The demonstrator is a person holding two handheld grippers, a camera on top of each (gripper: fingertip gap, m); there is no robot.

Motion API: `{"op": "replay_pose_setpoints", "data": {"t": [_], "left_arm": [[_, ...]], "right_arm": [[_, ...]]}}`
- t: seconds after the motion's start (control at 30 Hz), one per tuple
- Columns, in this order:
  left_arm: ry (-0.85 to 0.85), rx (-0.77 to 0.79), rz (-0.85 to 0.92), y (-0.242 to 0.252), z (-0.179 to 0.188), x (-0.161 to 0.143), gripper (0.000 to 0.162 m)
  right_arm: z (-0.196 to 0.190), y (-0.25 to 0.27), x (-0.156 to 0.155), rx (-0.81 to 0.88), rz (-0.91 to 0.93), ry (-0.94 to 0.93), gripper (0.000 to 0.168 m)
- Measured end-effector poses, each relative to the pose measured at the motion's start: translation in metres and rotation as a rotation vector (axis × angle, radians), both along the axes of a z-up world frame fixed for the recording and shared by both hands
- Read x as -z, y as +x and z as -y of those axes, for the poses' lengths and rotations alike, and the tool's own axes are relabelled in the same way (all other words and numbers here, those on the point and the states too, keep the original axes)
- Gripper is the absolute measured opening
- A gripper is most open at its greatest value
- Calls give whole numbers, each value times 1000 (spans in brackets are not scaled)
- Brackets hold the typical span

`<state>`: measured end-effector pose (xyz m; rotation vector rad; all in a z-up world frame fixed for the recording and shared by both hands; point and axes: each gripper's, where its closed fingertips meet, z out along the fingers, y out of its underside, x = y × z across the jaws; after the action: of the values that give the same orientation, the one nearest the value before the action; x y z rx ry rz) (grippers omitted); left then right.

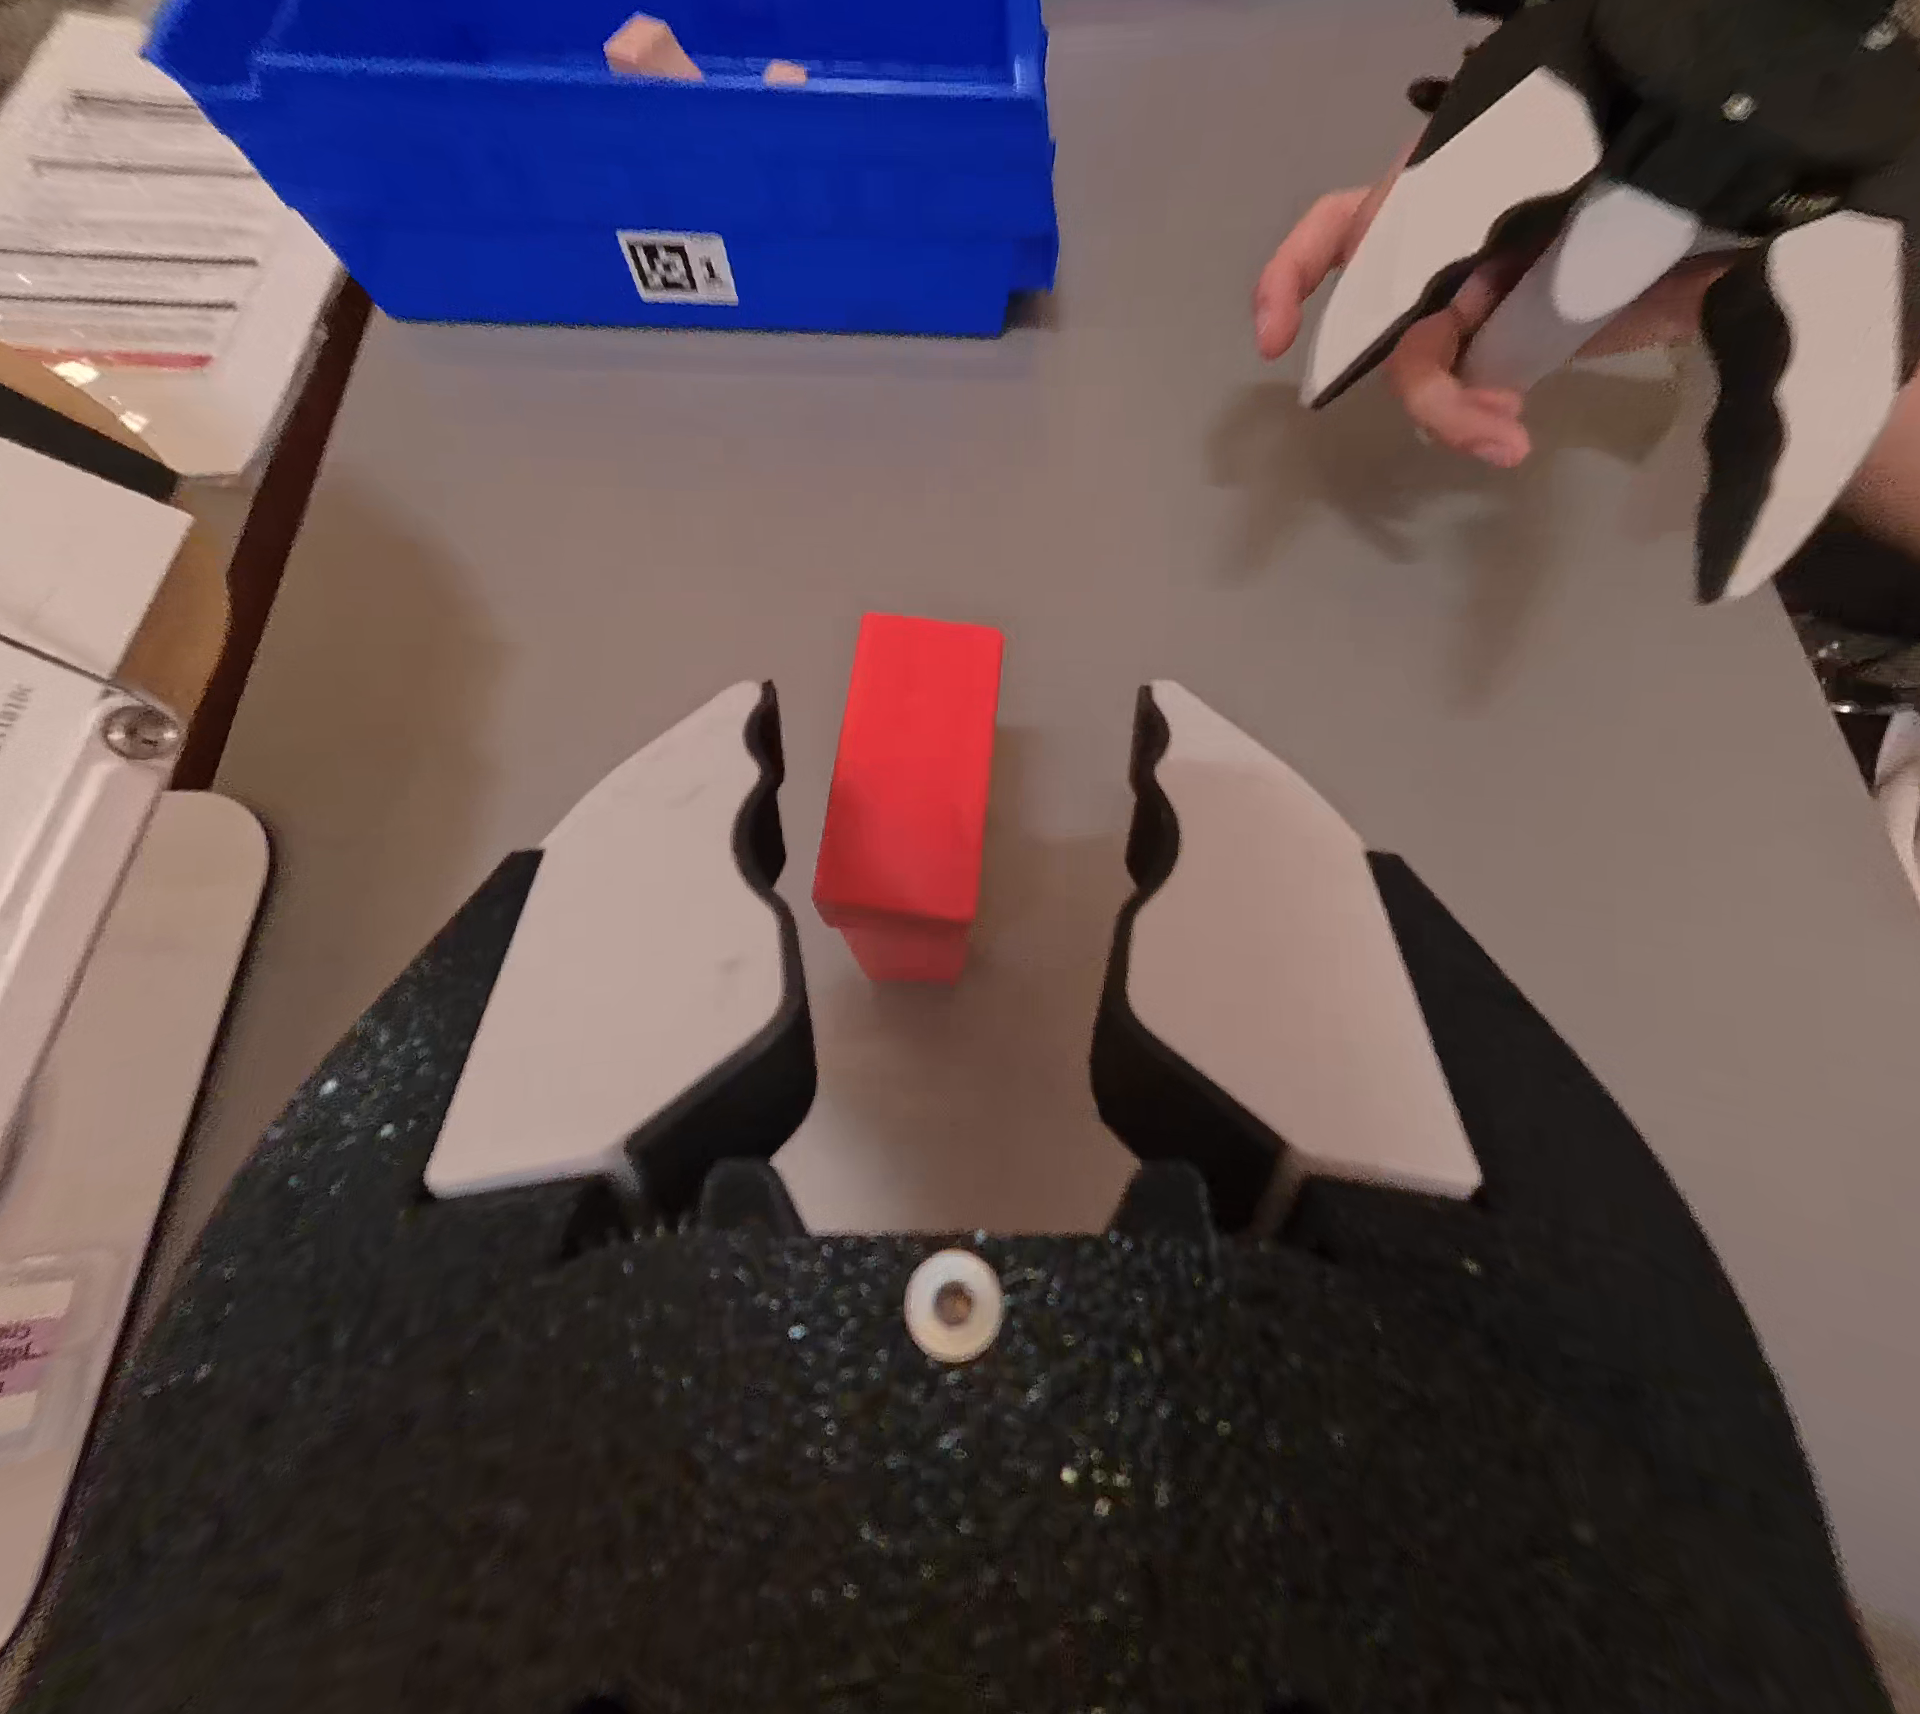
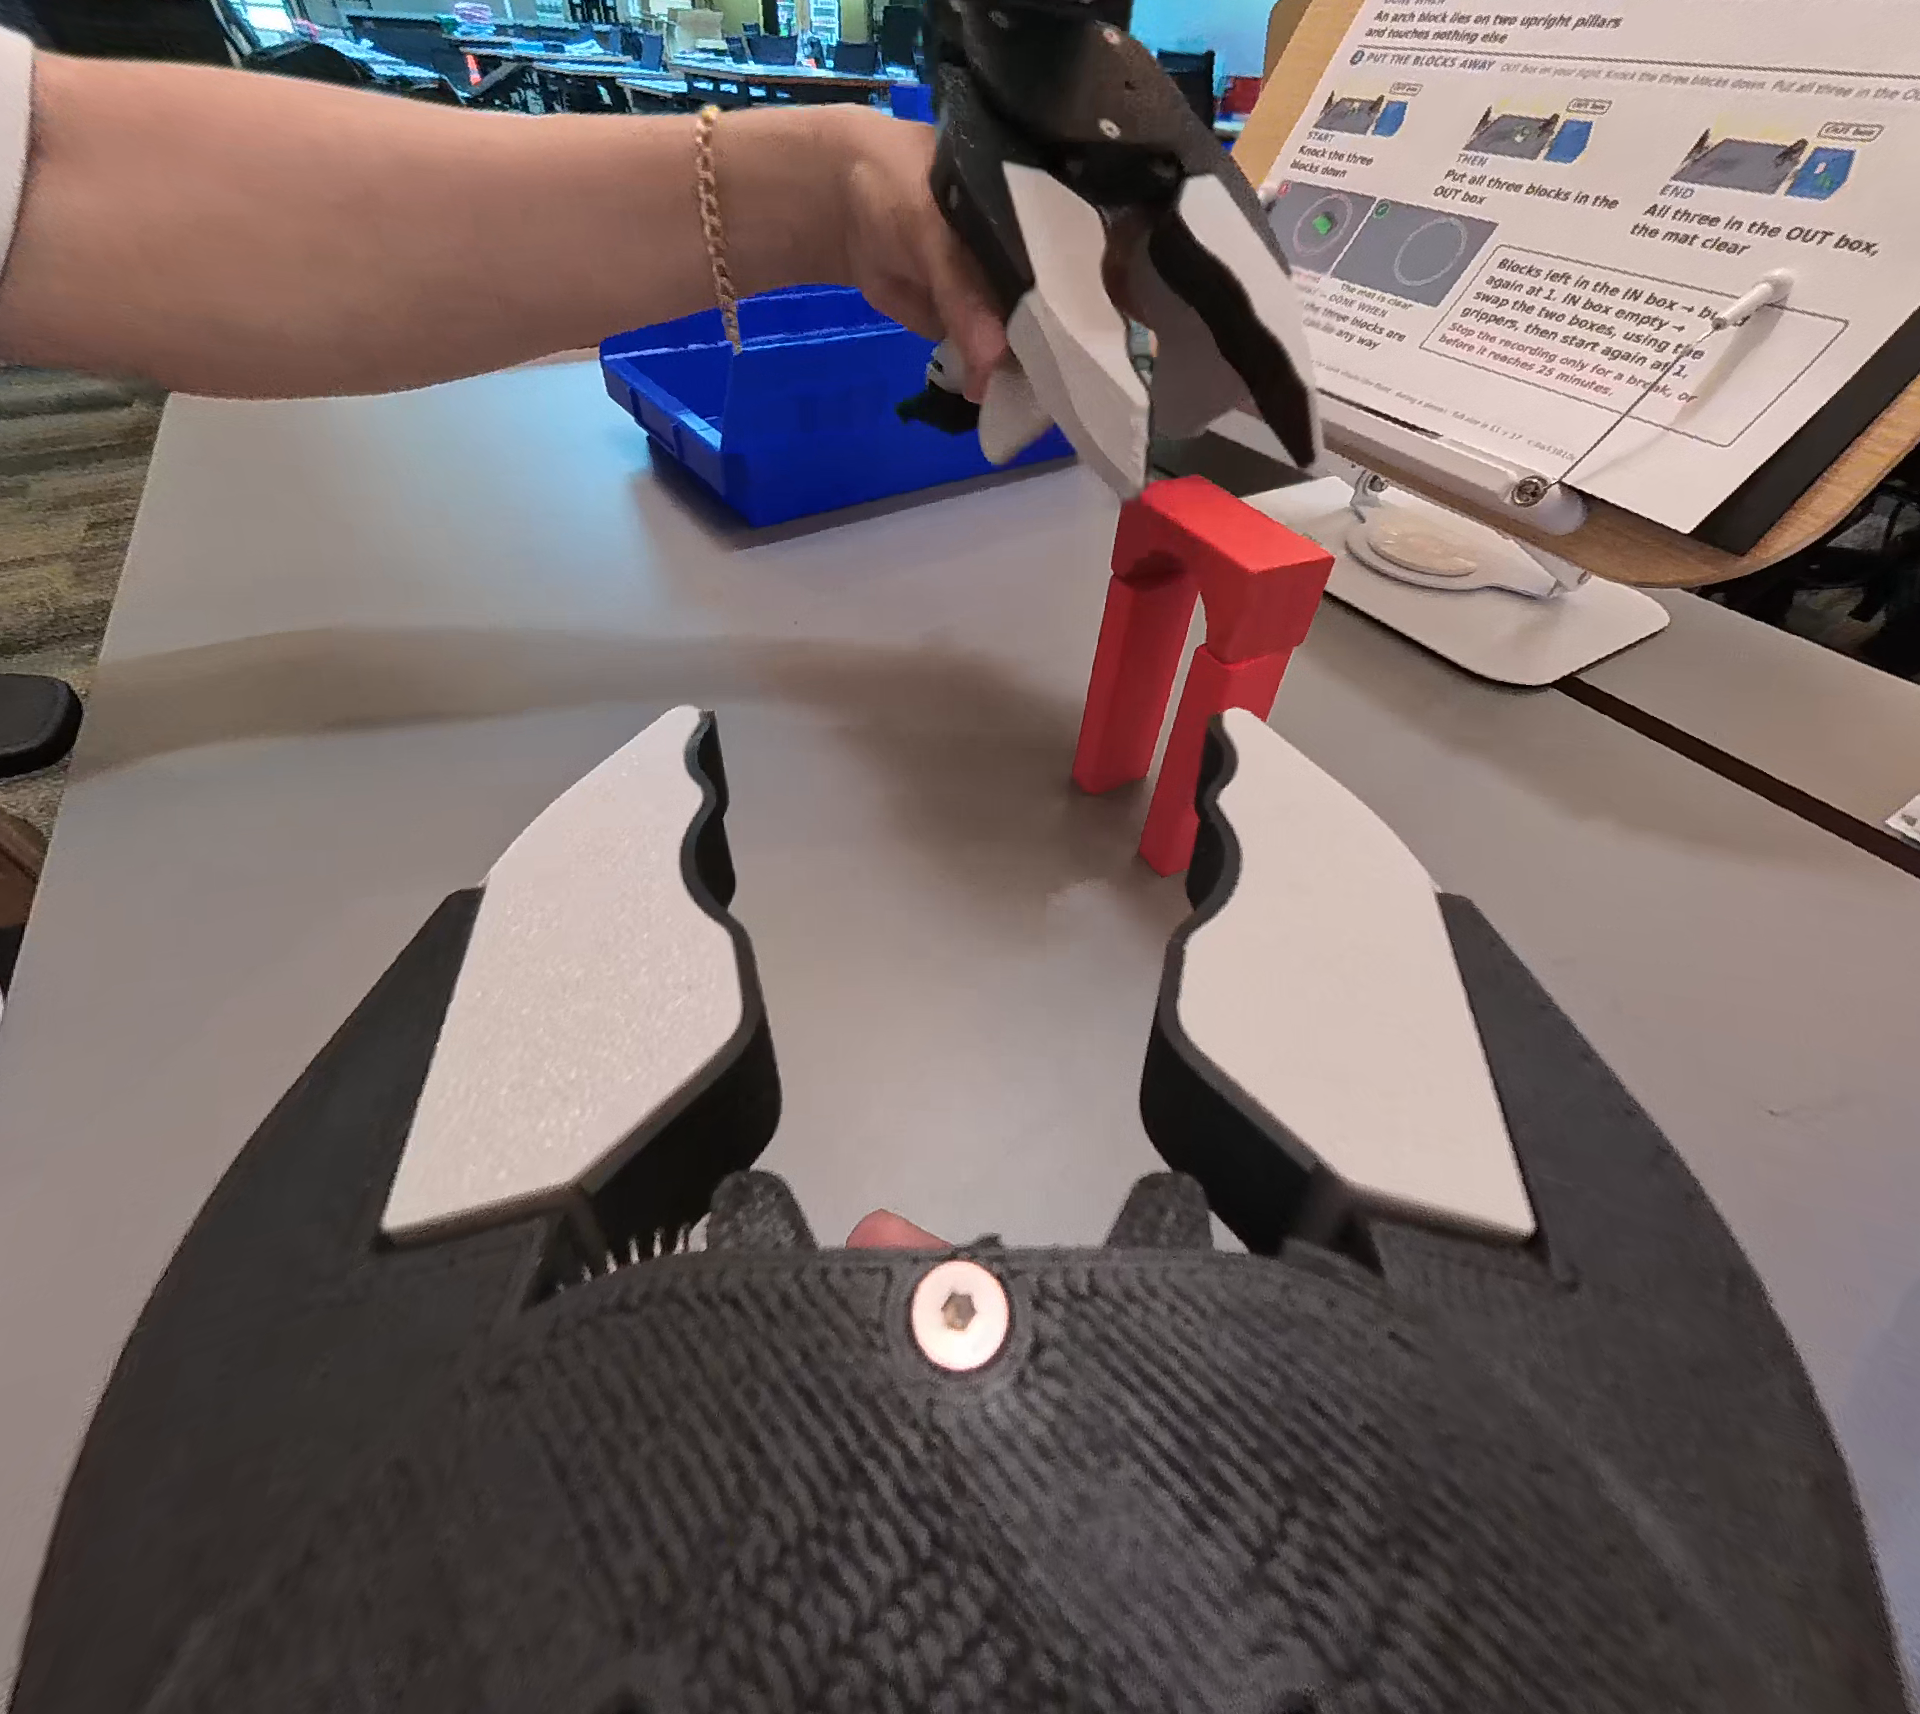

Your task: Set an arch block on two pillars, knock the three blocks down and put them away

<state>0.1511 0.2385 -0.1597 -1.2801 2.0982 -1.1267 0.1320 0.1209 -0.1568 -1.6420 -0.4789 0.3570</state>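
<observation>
Directly above the red arch (image 2: pixel 1205 625), the left gripper (image 2: pixel 1216 438) hangs spread wide and empty, its fingertips just over the red arch block (image 1: pixel 909 771), which lies across two upright red pillars (image 2: pixel 1127 677) on the grey table (image 1: pixel 623 521). Seen from above, the block's long axis runs along the gap between the fingers. Beside the arch, near the table, the right gripper (image 2: pixel 961 791) gapes empty and sits farther off. Beyond the arch stands a blue bin (image 1: pixel 644 210); a document stand (image 2: pixel 1558 521) is just behind.

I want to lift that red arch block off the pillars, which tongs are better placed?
Probably the left tongs: open, directly above the red arch block. The right tongs sit lower, off to the side.
</observation>
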Motion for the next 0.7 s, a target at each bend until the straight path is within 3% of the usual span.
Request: {"op": "replay_pose_setpoints", "data": {"t": [0.17, 0.3, 0.33, 0.37, 0.43, 0.47, 0.6, 0.7], "left_arm": [[-27, -133, 160, -12, -6, -35, 64], [-18, -383, 257, -47, -18, -47, 52], [-3, -452, 291, -60, -20, -47, 43], [12, -515, 328, -72, -20, -46, 32], [35, -587, 390, -96, -15, -39, 2], [36, -607, 402, -106, -10, -34, 0], [-8, -749, 350, -135, -5, -6, 0], [-3, -753, 337, -148, 2, 2, 0]], "right_arm": [[-10, 17, 4, 121, 5, -26, 77], [-29, 47, 15, 313, -35, -117, 67], [-35, 57, 18, 371, -53, -137, 62], [-40, 65, 20, 418, -69, -151, 50], [-51, 79, 28, 492, -96, -179, 10], [-57, 84, 34, 516, -117, -201, 0], [-71, 95, 65, 617, -108, -336, 0], [-74, 103, 72, 717, -53, -357, 0]]}}
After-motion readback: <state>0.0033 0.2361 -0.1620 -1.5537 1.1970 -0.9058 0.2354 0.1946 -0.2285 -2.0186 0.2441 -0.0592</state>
